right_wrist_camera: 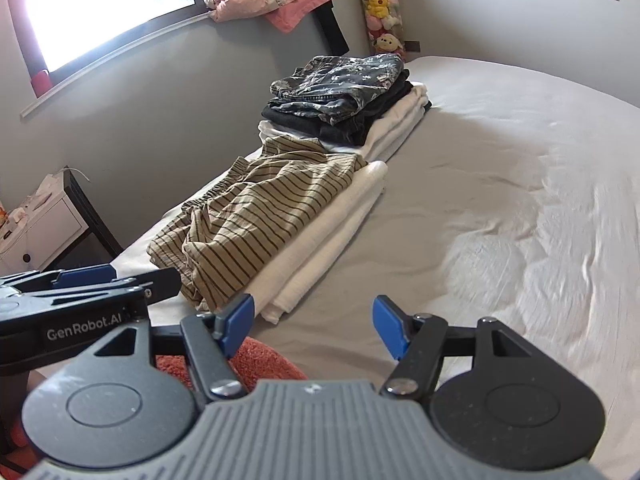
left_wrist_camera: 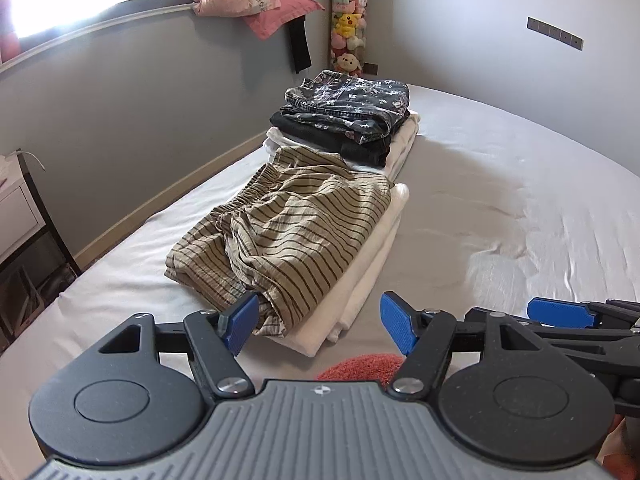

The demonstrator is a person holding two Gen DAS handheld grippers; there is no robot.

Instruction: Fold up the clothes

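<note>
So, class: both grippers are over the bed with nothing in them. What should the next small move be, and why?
Probably lower both grippers to the orange-red fuzzy cloth at the near bed edge. The left gripper and right gripper stand open and empty, the tan striped garment already lies folded on white folded cloth, and the orange-red piece looks like the only unfolded item within reach.

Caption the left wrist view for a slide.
Open left gripper before a striped garment on folded white cloth, bed.
</note>
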